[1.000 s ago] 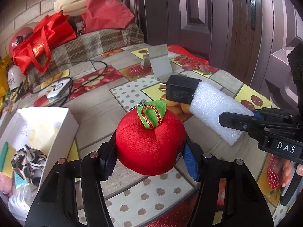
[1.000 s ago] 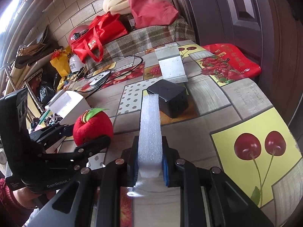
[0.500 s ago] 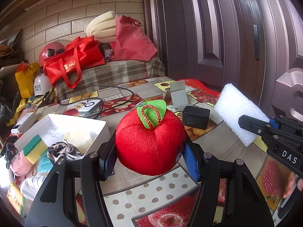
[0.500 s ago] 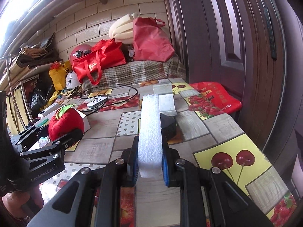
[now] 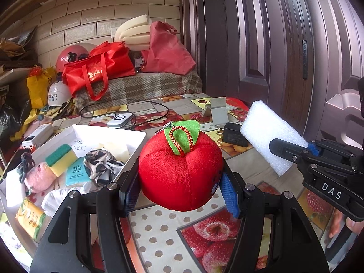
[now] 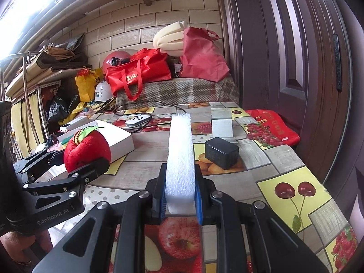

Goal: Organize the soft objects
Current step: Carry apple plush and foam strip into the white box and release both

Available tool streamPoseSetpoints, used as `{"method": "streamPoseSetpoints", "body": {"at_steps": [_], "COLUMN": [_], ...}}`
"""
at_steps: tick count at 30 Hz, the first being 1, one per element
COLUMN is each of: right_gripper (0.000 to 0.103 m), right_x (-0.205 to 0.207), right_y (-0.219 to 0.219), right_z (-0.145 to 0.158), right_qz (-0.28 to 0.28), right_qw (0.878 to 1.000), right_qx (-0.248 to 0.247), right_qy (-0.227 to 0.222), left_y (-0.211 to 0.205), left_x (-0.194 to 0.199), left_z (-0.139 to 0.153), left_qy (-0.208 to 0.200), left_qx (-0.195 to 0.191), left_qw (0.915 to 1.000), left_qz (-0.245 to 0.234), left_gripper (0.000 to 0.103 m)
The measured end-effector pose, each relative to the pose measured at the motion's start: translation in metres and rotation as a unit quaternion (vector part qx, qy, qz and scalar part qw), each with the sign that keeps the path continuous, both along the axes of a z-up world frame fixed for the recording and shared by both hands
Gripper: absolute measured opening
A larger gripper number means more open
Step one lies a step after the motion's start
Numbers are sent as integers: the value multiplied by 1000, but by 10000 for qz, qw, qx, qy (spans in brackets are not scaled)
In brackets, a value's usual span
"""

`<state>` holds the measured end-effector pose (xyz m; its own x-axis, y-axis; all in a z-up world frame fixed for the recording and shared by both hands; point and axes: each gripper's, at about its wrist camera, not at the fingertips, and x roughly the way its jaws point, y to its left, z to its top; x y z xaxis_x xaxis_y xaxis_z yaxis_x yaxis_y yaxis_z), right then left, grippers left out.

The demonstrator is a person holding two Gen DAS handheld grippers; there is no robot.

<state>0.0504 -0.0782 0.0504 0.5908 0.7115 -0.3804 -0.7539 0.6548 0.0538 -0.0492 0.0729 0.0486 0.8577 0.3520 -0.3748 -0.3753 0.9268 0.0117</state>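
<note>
white box now closer; left tongs clamp plush apple, right tongs clamp foam block.

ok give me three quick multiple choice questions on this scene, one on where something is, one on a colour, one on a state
1. Where is the black charger?
A. on the table
B. in the white box
C. on the plaid couch

2. What colour is the plush apple's leaf?
A. yellow
B. green
C. blue

3. What is the right gripper doing?
A. open and empty
B. shut on the foam block
C. shut on a sponge

Answers: A, it rests on the fruit-print tablecloth; B, green felt tops the apple; B, both pads press the foam.
</note>
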Motion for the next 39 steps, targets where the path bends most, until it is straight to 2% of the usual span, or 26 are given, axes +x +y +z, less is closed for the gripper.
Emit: {"method": "streamPoseSetpoints", "body": {"at_steps": [5,9,15,25,33,39], "right_gripper": [19,19,19,19,19,19], "right_x": [-15,-26,-44,-84,-100,-107], "right_y": [10,22,48,89,119,148], "right_z": [-1,-2,-4,-6,-6,-5], "right_qz": [185,349,667,1216,1499,1640], "right_qw": [9998,9993,9973,9912,9865,9840], "right_qx": [-67,-118,-267,-387,-406,-341], "right_qy": [-60,-64,-114,-350,-519,-601], "left_y": [2,13,34,77,114,142], "left_x": [-25,-43,-72,-126,-132,-129], "left_z": [-1,-3,-4,-6,-8,-9], "left_qy": [-25,2,-89,-234,-227,-262], "left_qx": [86,-54,-141,80,179,65], "left_qw": [10000,9999,9989,9933,9876,9837], "left_qz": [3,113,435,1129,1540,1777], "left_gripper": [62,62,62,62,62,62]}}
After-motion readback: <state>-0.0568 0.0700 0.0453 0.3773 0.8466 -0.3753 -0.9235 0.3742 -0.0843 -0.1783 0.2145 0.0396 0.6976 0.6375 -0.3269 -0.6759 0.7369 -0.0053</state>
